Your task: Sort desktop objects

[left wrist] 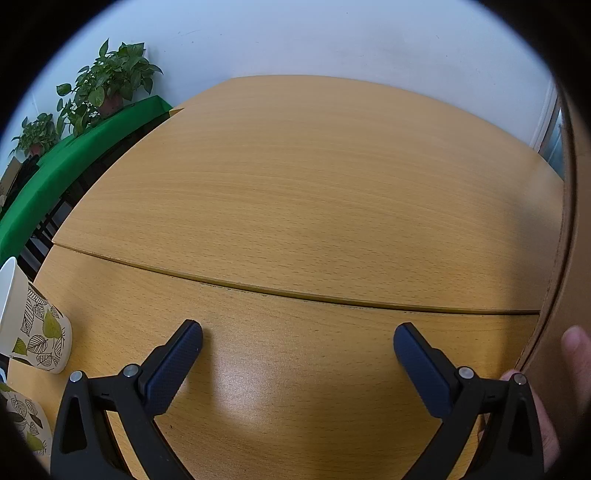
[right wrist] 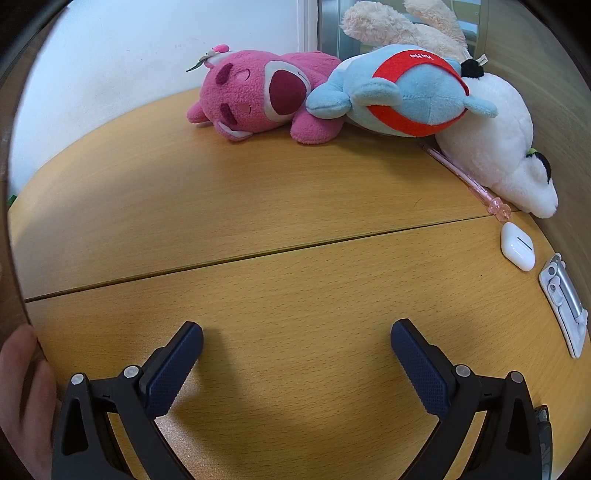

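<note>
Lying diagonally, pink pen [right wrist: 466, 178], beside white plush [right wrist: 495, 147]

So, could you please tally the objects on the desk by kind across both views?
Plush toys: 4 (pink, blue, white, cream)
Leaf-print cups: 2
Pink pen: 1
Earbud case: 1
Metal clip: 1
Total: 9

The worktop [left wrist: 314, 192] is light brown wood with a thin seam [left wrist: 295, 291] running across it. Behind it stands a white wall [left wrist: 332, 40]. Off to the left, two leafy potted plants [left wrist: 110, 81] sit on a green ledge [left wrist: 85, 144].
</note>
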